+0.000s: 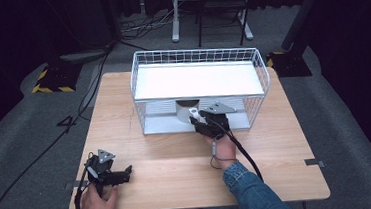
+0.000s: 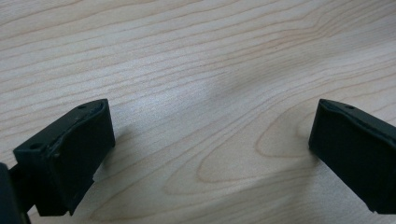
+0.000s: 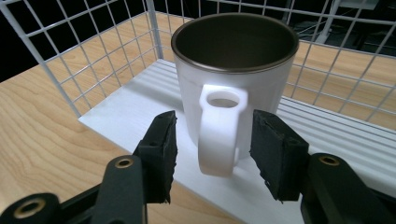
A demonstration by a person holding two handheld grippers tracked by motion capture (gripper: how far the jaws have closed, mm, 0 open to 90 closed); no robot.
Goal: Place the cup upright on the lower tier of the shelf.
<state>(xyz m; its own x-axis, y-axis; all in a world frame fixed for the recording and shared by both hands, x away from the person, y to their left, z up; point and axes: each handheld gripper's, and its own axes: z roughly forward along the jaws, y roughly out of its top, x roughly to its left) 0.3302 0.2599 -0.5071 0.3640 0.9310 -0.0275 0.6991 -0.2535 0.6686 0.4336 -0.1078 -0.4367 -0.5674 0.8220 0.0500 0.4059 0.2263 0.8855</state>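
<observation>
A white mug (image 3: 233, 74) with a dark inside stands upright on the lower shelf (image 3: 327, 135) of a white wire rack (image 1: 260, 73), its handle (image 3: 219, 135) turned toward me. My right gripper (image 3: 214, 149) is open, one jaw on each side of the handle. There is a gap on the left and almost none on the right. From above, the mug (image 1: 186, 108) sits under the rack's top shelf, with the right gripper (image 1: 198, 117) at the rack's open front. My left gripper (image 1: 127, 170) rests low over the table's near left, open (image 2: 210, 140) with only bare wood between its jaws.
The rack fills the far middle of the wooden table (image 1: 167, 156). Its wire walls (image 3: 84, 60) close in on the mug at the side and back. The solid white top shelf (image 1: 196, 78) overhangs the mug. Cables trail from both grippers.
</observation>
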